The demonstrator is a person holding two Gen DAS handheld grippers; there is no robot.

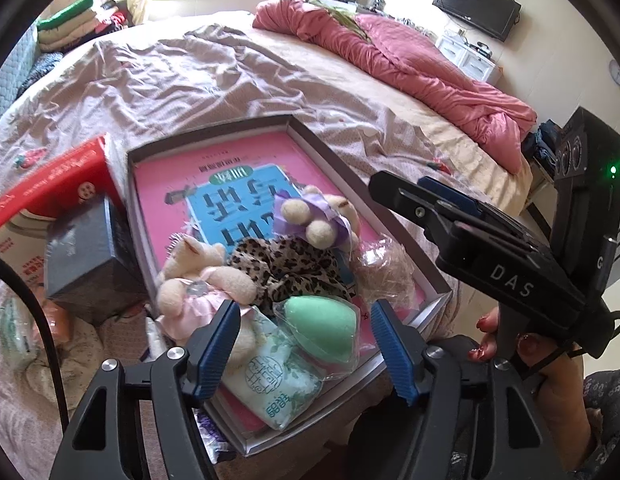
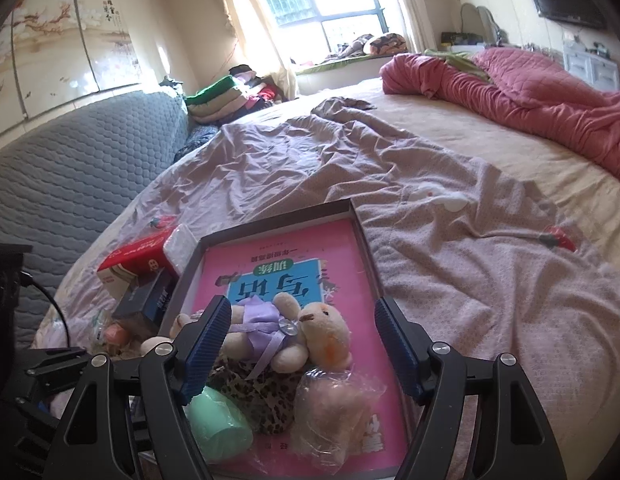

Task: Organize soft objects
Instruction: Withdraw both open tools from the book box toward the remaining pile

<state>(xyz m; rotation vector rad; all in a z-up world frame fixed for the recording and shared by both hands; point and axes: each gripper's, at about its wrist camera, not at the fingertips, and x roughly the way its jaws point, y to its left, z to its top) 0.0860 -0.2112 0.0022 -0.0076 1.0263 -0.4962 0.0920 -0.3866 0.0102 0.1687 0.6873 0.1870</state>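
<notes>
Both claws stand apart, gripping nothing. The left claw (image 1: pixel 306 344) hovers over the green sponge (image 1: pixel 323 326) at the near edge of the tray (image 1: pixel 429 300) on the bed (image 1: pixel 190 80). Lift clear without snagging its wrapper. The right claw (image 2: pixel 302 344) brackets the purple bear (image 2: pixel 286 336); close on its body. The leopard scrunchie (image 1: pixel 286 268) and pink bear (image 1: pixel 202 280) crowd both.

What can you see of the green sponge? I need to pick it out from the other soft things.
The green sponge is mint, egg-shaped, matte and foam-like, sealed in clear crinkled wrap. It lies on its side at the tray's near end, atop a pale tissue pack, against the leopard scrunchie. It lies between the open left claw's pads, apparently untouched.
</notes>
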